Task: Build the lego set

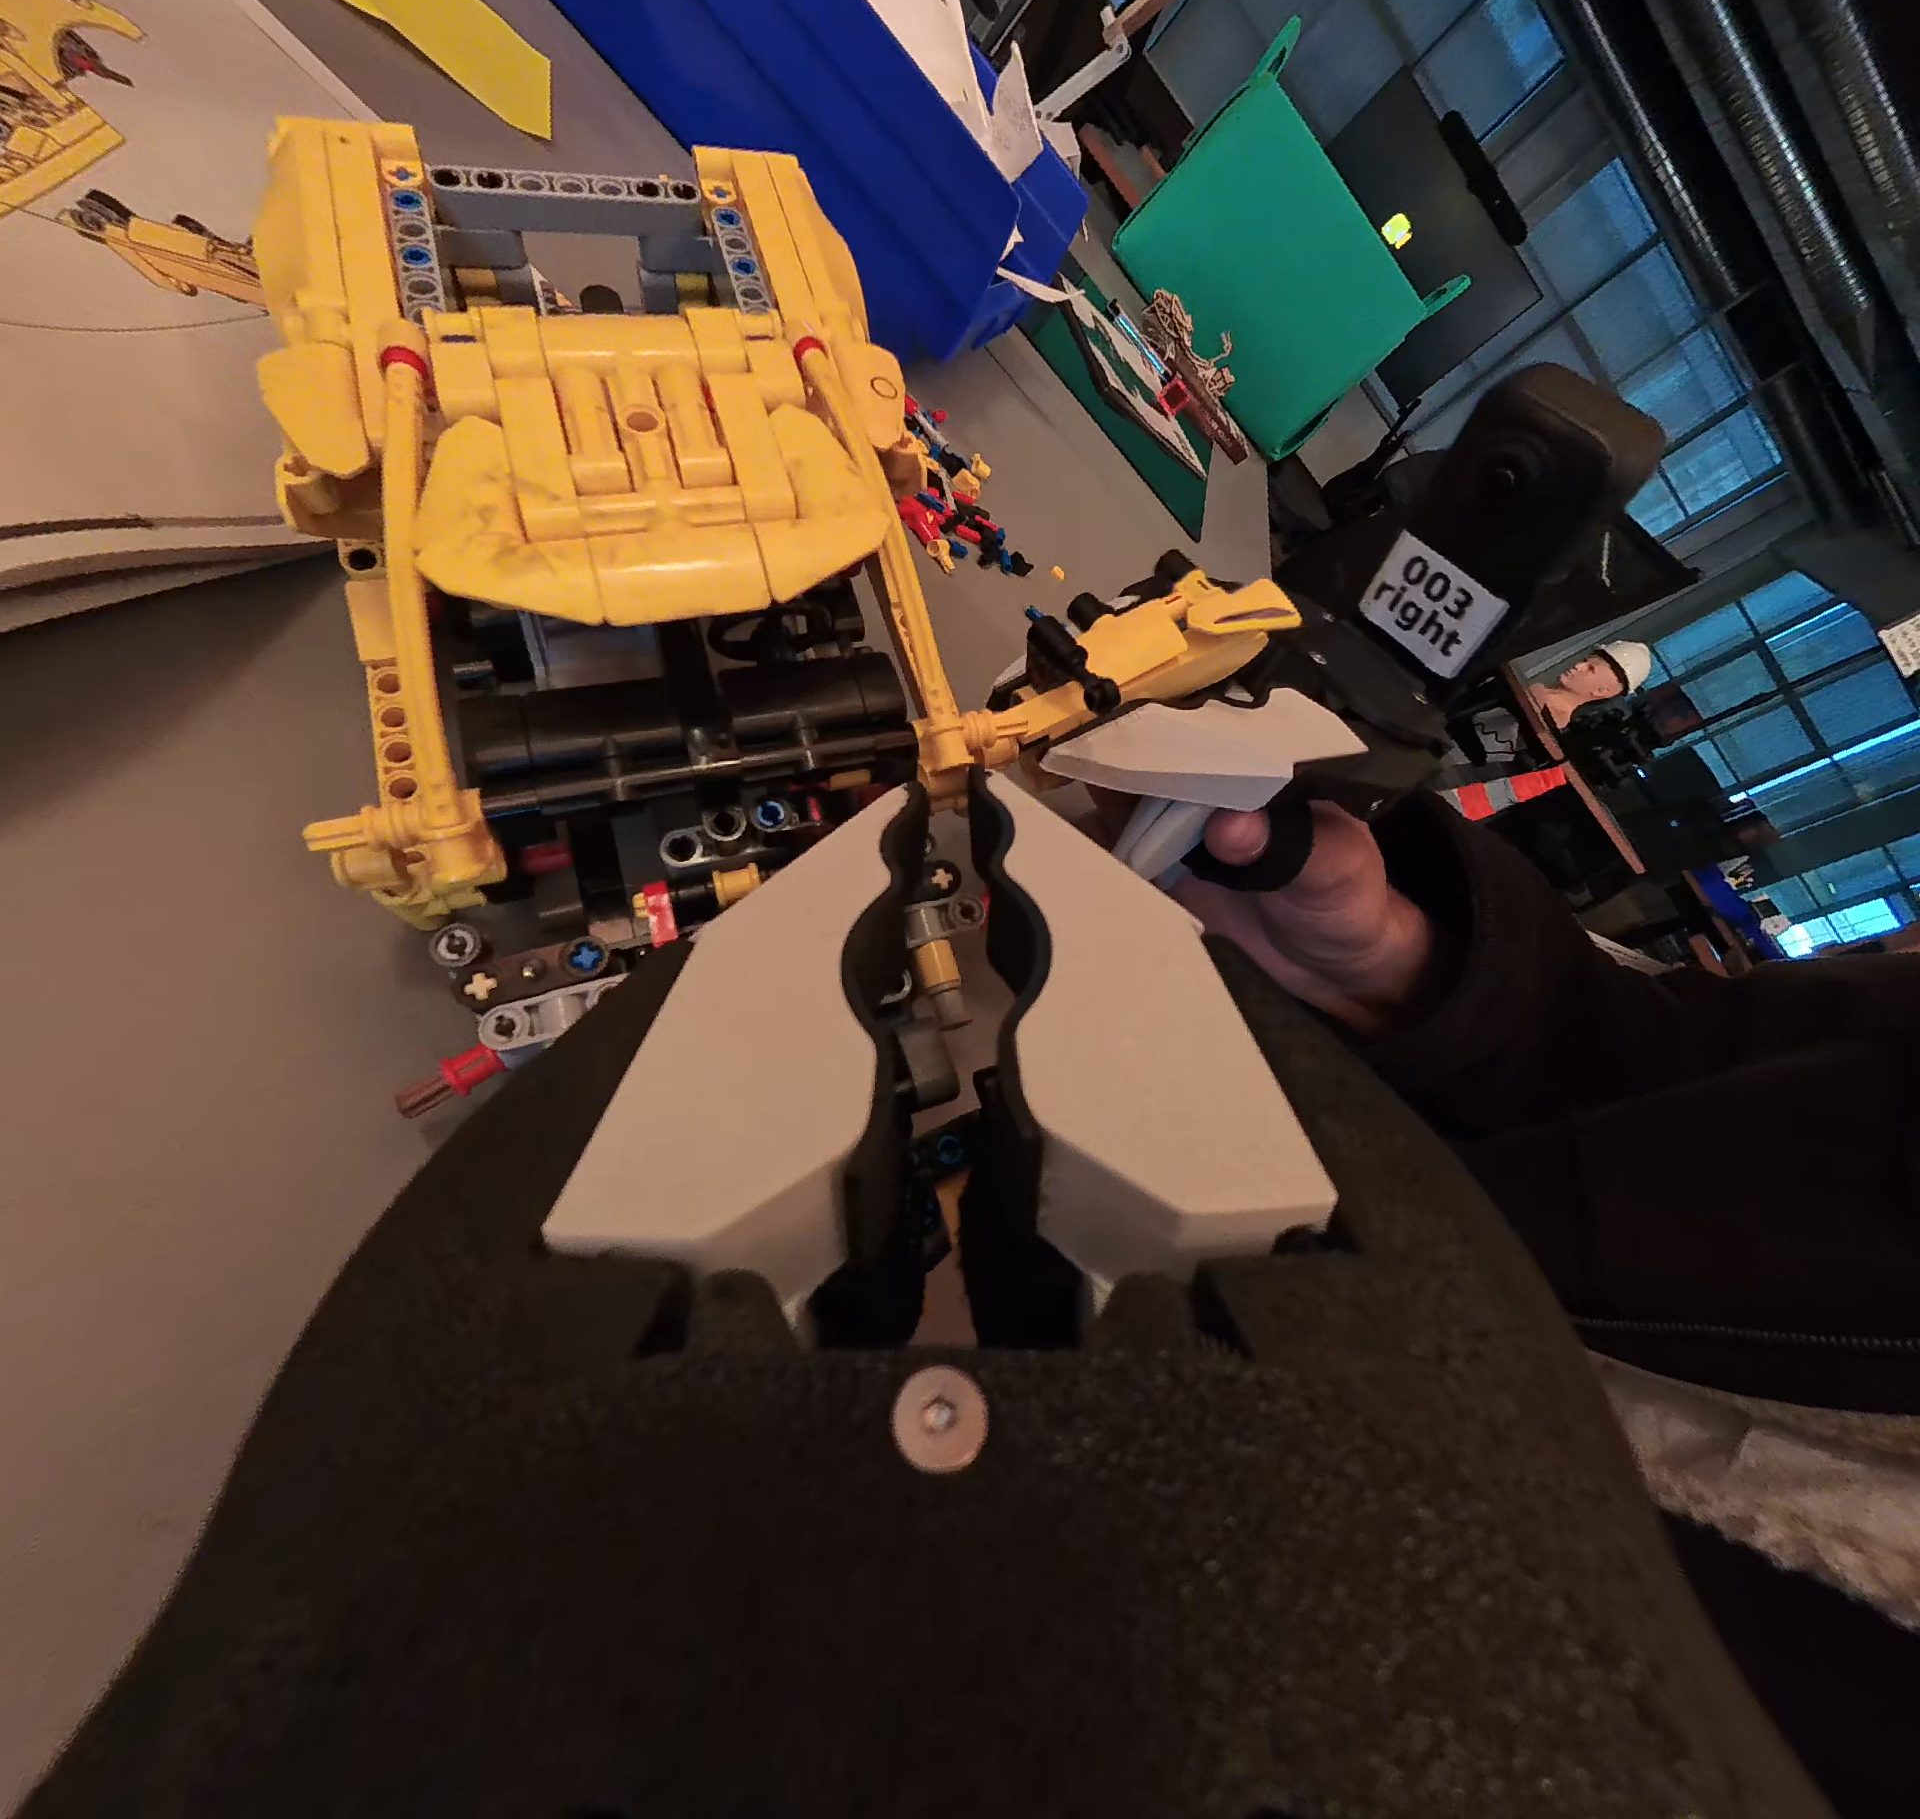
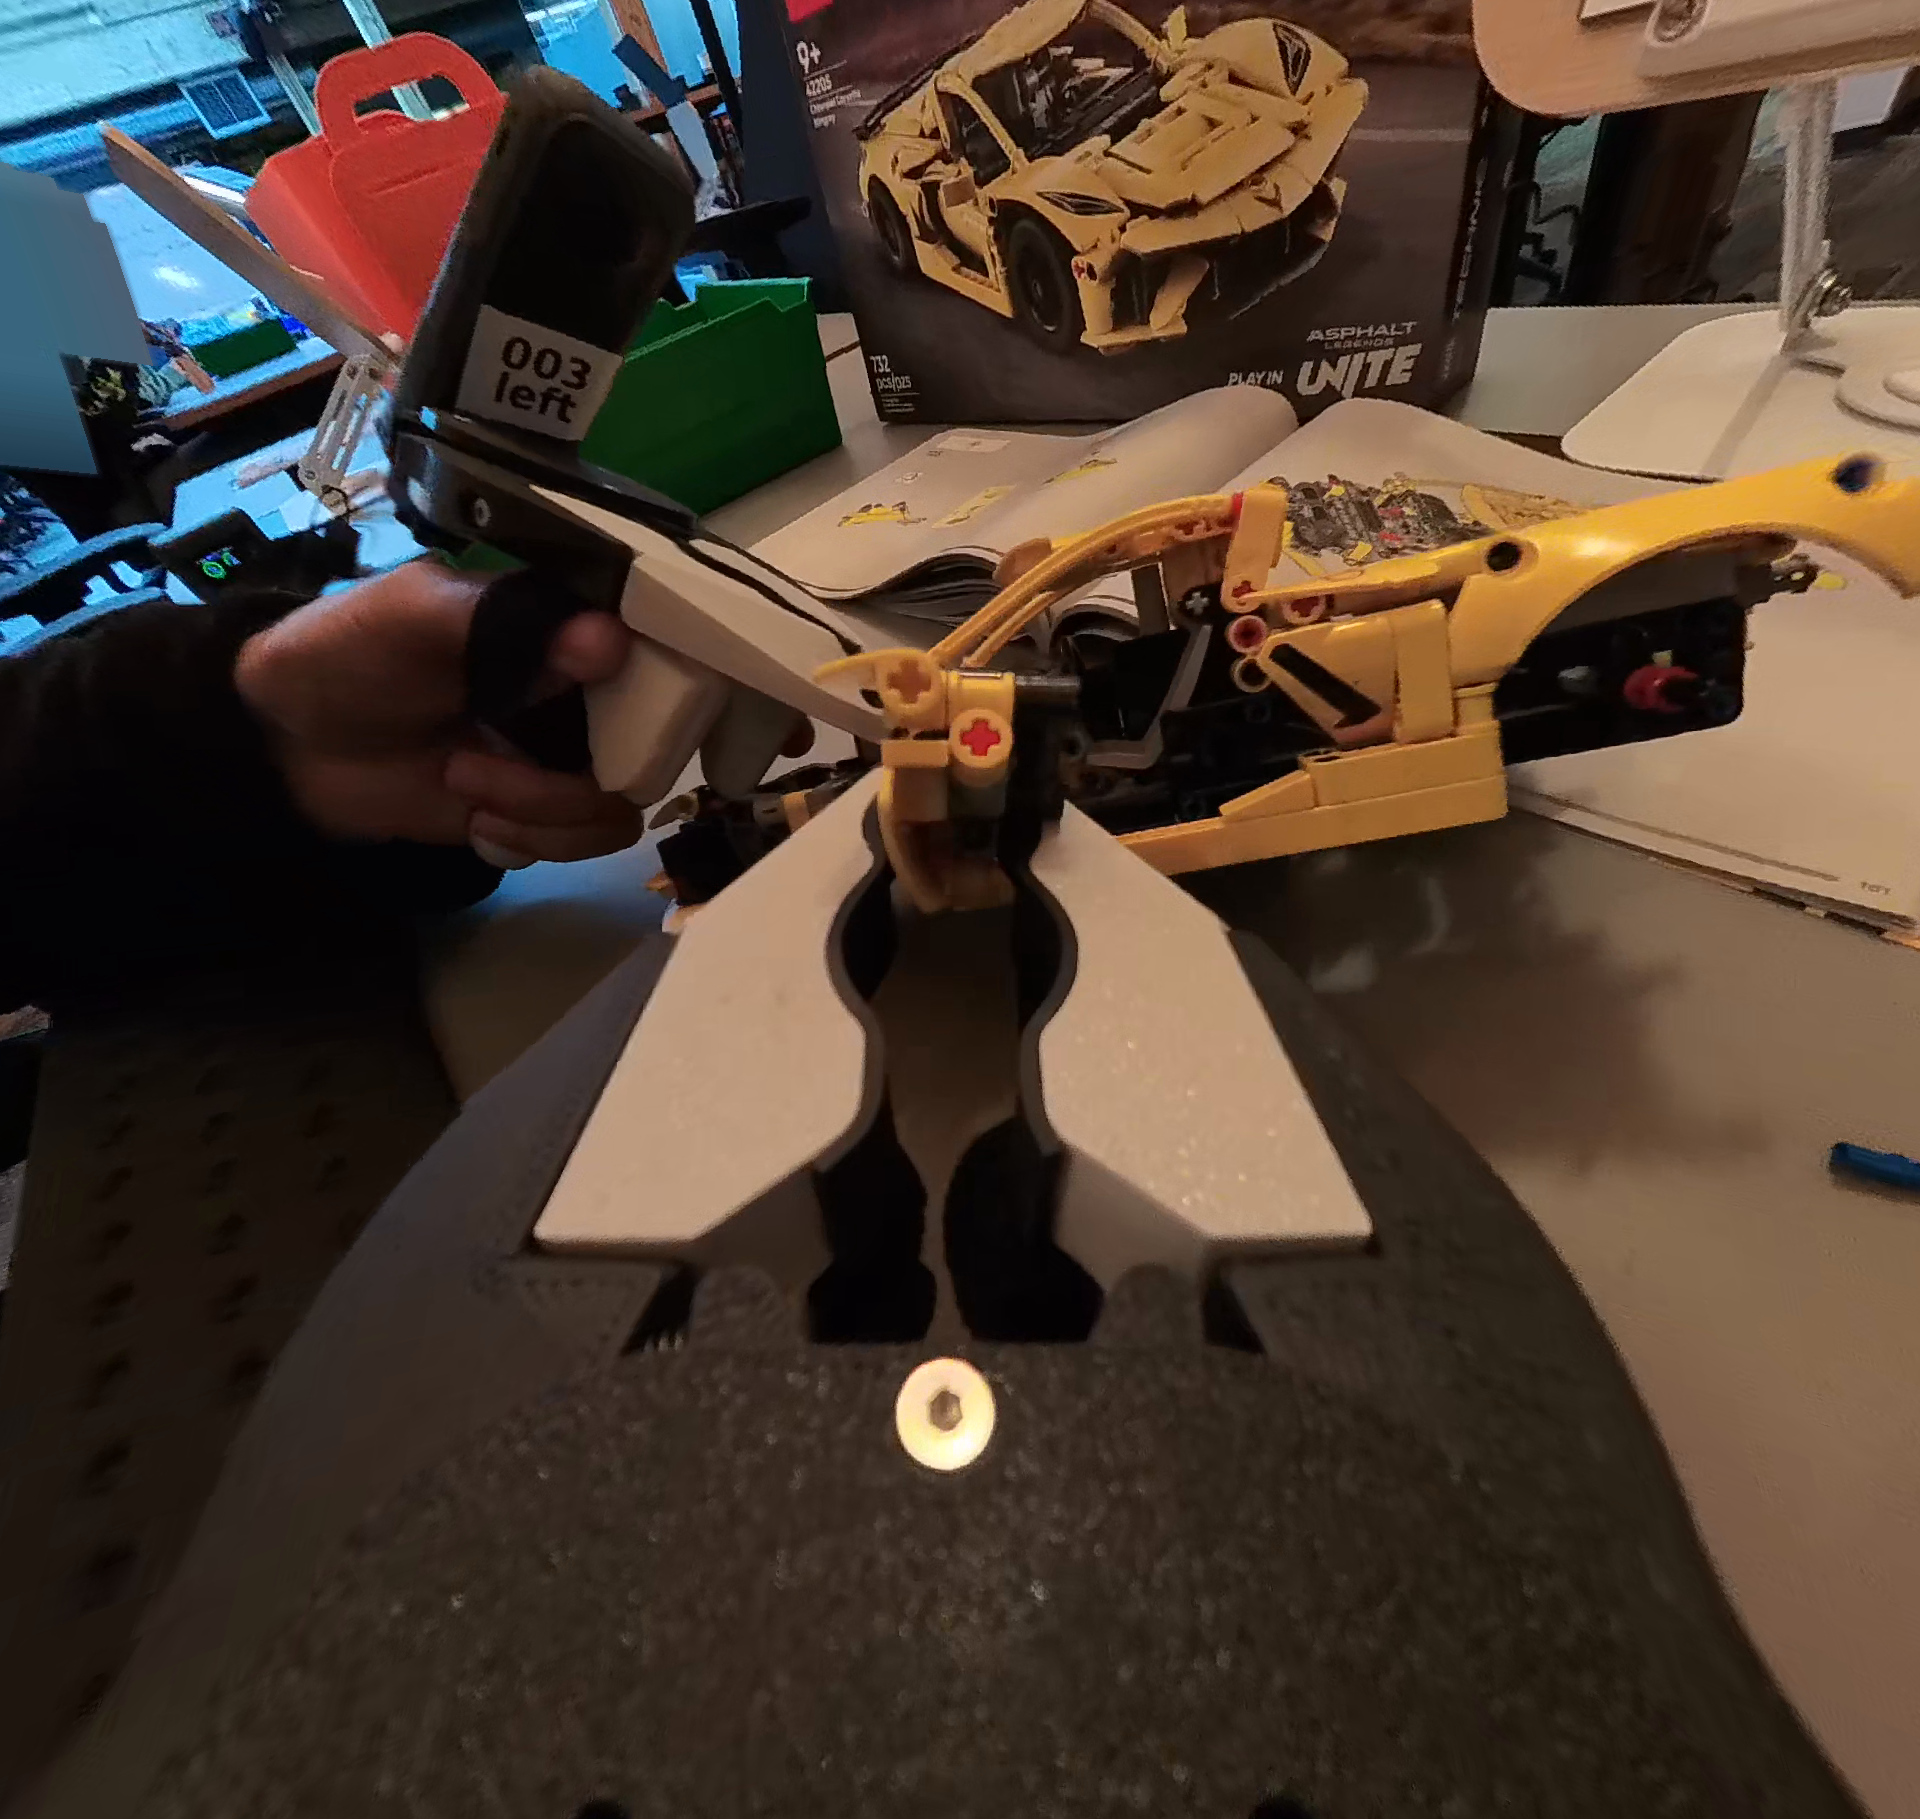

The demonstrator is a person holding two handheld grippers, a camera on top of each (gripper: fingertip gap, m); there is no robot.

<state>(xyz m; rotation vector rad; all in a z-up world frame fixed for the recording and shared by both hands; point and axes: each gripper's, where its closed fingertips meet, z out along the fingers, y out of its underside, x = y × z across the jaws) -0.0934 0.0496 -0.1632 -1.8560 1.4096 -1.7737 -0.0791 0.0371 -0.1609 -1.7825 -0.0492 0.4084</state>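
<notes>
The half-built yellow Lego car [image 1: 623,481] stands on the grey table, its black chassis showing; the right wrist view shows it side-on [image 2: 1382,689]. My left gripper [image 1: 943,803] is shut on the yellow joint [image 1: 951,746] at the end of the car's thin roof beam; it also shows in the right wrist view [image 2: 852,704]. My right gripper [image 2: 961,824] is shut on a small yellow-and-black sub-assembly [image 2: 945,761] and holds it against that same joint. The left wrist view shows the right gripper [image 1: 1029,720] with the sub-assembly [image 1: 1143,637].
The open instruction booklet [image 2: 1039,491] lies behind the car, with the Lego box [image 2: 1143,159] upright beyond it. A pile of small loose pieces [image 1: 956,512] lies by a blue bin [image 1: 790,76]. A blue pin [image 2: 1870,1167] lies on the table. A green bin [image 2: 727,387] stands at the back. About 15 cm separates my right fingertips from the blue pin [image 2: 1870,1167].
</notes>
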